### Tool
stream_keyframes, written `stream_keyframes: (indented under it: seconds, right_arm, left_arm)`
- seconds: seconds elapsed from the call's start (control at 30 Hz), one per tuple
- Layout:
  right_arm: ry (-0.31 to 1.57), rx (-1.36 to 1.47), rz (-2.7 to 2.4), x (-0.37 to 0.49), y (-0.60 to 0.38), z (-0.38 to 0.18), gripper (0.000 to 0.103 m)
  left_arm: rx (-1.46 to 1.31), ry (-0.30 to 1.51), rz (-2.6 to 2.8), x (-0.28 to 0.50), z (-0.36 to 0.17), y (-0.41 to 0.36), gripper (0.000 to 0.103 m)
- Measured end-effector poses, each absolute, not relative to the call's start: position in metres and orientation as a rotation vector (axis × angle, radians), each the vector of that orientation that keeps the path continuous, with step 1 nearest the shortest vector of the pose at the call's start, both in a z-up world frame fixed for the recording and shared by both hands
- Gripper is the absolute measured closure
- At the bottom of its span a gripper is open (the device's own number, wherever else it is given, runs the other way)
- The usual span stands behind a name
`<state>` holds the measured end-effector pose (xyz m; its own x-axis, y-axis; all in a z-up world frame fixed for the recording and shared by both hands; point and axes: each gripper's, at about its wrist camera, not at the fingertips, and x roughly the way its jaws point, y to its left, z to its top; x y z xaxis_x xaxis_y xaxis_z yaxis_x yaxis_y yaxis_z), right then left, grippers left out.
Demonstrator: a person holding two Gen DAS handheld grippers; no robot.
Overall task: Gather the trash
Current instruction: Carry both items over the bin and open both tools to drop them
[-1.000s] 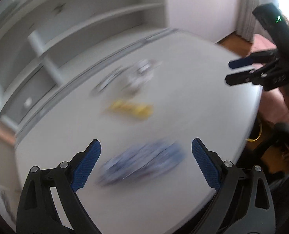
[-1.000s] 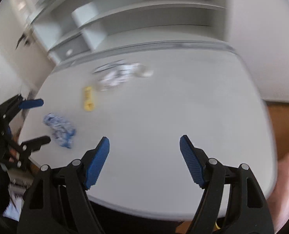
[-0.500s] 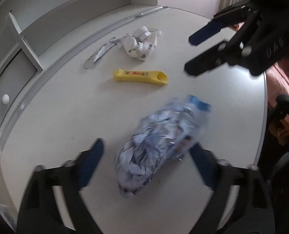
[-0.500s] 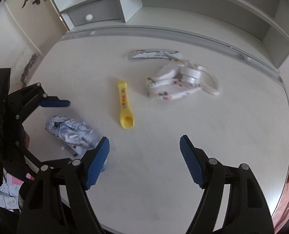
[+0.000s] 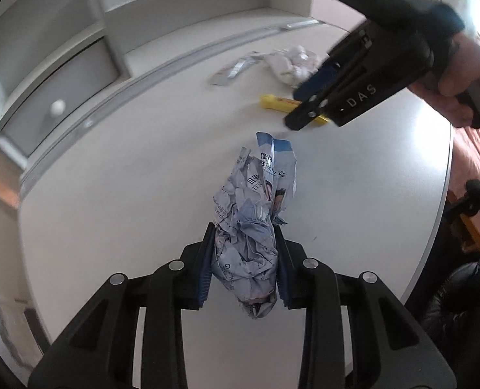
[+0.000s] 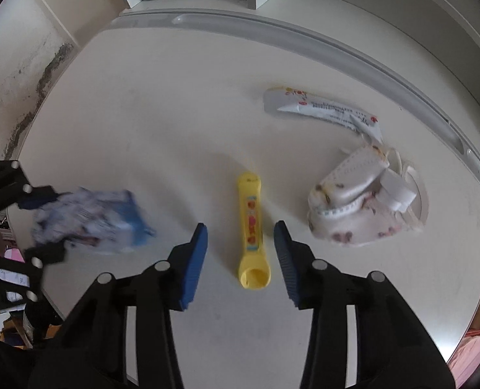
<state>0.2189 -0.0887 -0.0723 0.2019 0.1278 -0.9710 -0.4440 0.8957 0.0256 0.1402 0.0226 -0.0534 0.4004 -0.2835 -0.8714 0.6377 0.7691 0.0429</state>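
Note:
My left gripper [image 5: 244, 261] is shut on a crumpled blue and white wrapper [image 5: 256, 220] over the white table [image 5: 142, 194]; the wrapper shows blurred in the right wrist view [image 6: 90, 223]. My right gripper [image 6: 240, 243] is open, its jaws on either side of a yellow tube-shaped wrapper [image 6: 252, 233] lying on the table. It also shows in the left wrist view [image 5: 318, 100], over the yellow wrapper [image 5: 274, 102]. A crumpled white wrapper with small prints [image 6: 356, 207] and a flat white sachet [image 6: 324, 110] lie farther back.
A raised grey rail [image 6: 305, 37] runs along the table's far edge, with white shelves and a drawer [image 5: 61, 97] behind it. A stained wall [image 6: 22, 74] is at the left. A dark chair [image 5: 467, 275] stands past the table's right edge.
My left gripper has closed on the blue and white wrapper. My right gripper has moved down and forward until its jaws straddle the yellow wrapper, and its jaws have narrowed.

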Motion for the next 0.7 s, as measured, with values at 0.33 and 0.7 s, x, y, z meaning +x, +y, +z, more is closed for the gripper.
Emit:
stream_keyframes:
  seconds: [0.33,0.7]
  right_arm:
    - [1.208,-0.202,0.348,0.182,-0.131,-0.038,0.089]
    - [1.086,0.066,-0.034,0.047,-0.348,-0.01,0.089]
  left_arm:
    - [0.262,0.998,-0.5,0.15,-0.034,0.009,0.071]
    - [0.293,0.902,-0.772,0.096,-0.005,-0.173,0.071]
